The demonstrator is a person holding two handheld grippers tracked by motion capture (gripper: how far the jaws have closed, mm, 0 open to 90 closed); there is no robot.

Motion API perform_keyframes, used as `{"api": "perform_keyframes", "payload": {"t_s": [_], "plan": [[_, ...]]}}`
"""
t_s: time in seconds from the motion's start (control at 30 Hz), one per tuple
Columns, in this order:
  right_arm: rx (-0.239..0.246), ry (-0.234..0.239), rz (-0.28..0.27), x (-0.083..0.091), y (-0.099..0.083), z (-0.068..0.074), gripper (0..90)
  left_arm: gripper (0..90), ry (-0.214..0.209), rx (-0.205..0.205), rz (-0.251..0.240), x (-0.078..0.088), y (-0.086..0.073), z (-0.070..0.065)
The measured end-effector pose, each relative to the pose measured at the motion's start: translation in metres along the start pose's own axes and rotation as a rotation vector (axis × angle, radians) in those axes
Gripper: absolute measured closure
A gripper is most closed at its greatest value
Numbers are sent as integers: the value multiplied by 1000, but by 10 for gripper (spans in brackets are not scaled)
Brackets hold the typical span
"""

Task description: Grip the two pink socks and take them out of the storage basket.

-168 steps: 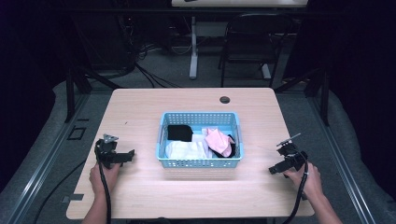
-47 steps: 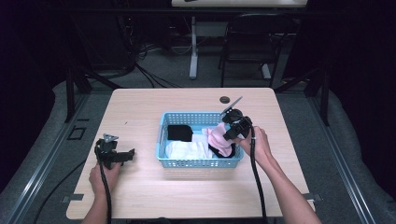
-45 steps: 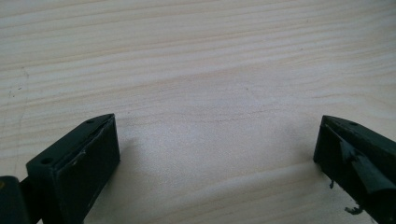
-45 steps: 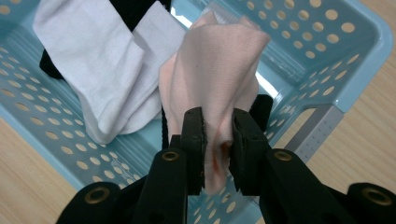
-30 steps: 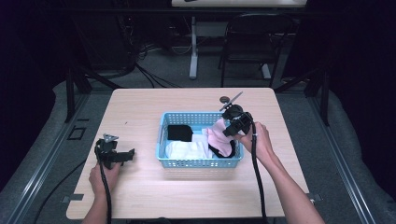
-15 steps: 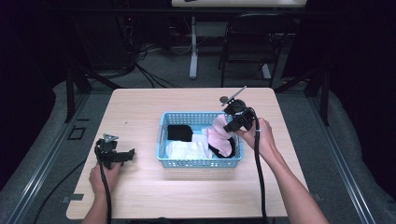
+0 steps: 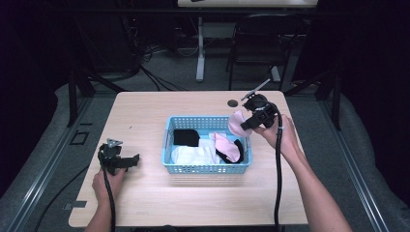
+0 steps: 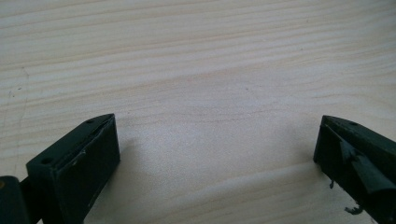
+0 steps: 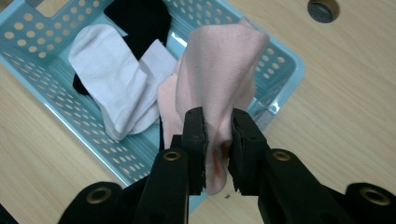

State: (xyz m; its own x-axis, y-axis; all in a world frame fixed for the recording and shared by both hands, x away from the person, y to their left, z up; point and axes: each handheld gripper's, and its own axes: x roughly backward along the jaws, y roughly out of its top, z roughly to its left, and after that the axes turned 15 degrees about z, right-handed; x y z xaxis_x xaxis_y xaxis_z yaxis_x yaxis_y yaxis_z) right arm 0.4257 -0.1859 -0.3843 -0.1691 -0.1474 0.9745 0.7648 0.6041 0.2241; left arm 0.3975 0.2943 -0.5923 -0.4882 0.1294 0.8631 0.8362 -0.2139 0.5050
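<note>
Right hand-held gripper (image 9: 217, 140) is pinching a pink sock (image 9: 224, 65) above the blue basket (image 9: 28, 42); left hand-held gripper (image 8: 215, 154) sits spread wide over the desk (image 8: 196, 56).

right claw (image 9: 217, 140) clamped, left claw (image 8: 217, 154) wide apart

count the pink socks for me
2: one pink sock hangs pinched in the right tongs over the basket; the other pink sock lies inside it. More may be buried.
</note>
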Motion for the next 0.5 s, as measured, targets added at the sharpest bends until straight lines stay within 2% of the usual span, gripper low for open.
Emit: {"api": "perform_keyframes", "payload": {"t_s": [0.23, 0.27, 0.5], "plan": [[-28, -9, -12, 17, -8, -13, 776, 2, 0, 0, 0, 0, 0, 0], [-40, -11, -11, 21, -12, -19, 775, 2, 0, 0, 0, 0, 0, 0], [-74, -21, 7, 28, -23, -35, 774, 2, 0, 0, 0, 0, 0, 0]]}}
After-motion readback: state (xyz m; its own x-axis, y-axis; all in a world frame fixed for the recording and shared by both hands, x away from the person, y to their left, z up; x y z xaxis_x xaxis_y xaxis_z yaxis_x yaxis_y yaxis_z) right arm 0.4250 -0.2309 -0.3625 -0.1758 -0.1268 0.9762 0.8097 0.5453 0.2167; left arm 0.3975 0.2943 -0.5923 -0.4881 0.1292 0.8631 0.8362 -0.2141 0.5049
